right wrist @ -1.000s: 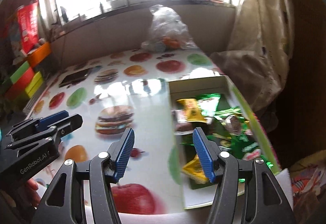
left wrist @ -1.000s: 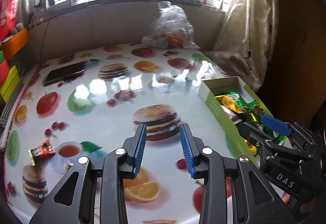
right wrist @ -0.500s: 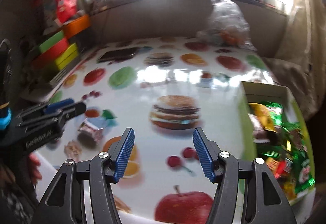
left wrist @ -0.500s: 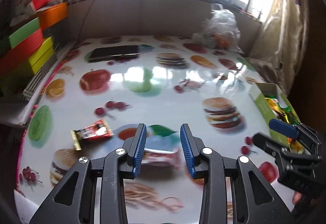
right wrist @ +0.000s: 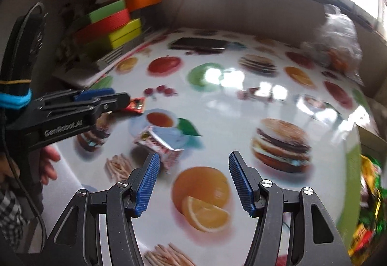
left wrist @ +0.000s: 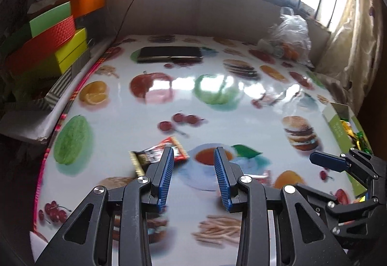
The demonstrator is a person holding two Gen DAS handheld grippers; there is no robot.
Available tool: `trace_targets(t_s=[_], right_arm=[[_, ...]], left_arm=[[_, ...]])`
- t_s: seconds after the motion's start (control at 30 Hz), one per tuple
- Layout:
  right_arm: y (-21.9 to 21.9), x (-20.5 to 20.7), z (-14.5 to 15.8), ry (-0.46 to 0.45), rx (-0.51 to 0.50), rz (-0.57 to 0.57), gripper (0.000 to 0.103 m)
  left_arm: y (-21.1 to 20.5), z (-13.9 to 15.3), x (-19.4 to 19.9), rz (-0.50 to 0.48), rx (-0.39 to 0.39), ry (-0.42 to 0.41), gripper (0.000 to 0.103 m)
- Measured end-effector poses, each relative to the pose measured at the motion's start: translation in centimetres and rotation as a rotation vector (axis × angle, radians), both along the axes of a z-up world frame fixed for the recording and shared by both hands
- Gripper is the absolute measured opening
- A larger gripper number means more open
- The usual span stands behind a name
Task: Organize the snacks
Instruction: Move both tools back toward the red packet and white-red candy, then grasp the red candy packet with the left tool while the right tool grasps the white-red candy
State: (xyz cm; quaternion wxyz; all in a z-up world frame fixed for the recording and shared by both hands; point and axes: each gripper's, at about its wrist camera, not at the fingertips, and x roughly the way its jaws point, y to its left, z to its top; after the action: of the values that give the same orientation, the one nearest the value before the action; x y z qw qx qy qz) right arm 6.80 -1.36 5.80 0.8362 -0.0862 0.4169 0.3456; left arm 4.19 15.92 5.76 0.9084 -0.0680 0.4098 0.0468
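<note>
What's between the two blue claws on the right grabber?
Nothing is held. In the right wrist view, the right gripper frames only bare tablecloth with a printed orange; the white snack packet lies just beyond.

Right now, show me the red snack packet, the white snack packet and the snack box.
red snack packet (left wrist: 169, 148), left wrist view, wrapper middle
white snack packet (right wrist: 160, 143), right wrist view, wrapper middle
snack box (left wrist: 337, 124), left wrist view, green side wall

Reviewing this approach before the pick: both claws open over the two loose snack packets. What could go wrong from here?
1. The left claw and right claw are close together, aimed at neighbouring packets; they could collide.
2. The red packet and white packet lie flat on the glossy tablecloth; fingers might push them instead of pinching.
</note>
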Motion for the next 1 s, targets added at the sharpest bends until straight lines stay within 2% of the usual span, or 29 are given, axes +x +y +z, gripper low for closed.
trace_targets(t_s=[0.13,0.57,0.8,0.9,0.93,1.0], right_arm=[[2.2,0.2,-0.8,0.005,-0.03,0.075,0.06],[5.9,1.2,-2.8,0.038,-0.081,0.196,0.06],[6.6,1.6,-3.8,0.059,-0.101,0.211,0.06],[6.8,1.9,-3.9,0.05,-0.125,0.171,0.06],[6.8,2.0,-3.9,0.051,-0.129,0.157,0.056],[6.5,2.1,-3.8,0.054,-0.115,0.145,0.037]], left_arm=[[1.9,-0.4,0.0,0.04,-0.009,0.007,0.036],[5.1,-1.4,0.2,0.039,-0.041,0.032,0.036],[5.5,-2.1,0.8,-0.009,-0.07,0.054,0.036],[5.2,-2.5,1.2,-0.025,-0.073,0.074,0.036],[4.9,-2.7,1.2,-0.036,-0.07,0.08,0.036],[4.5,-2.9,1.2,-0.05,-0.064,0.086,0.036]])
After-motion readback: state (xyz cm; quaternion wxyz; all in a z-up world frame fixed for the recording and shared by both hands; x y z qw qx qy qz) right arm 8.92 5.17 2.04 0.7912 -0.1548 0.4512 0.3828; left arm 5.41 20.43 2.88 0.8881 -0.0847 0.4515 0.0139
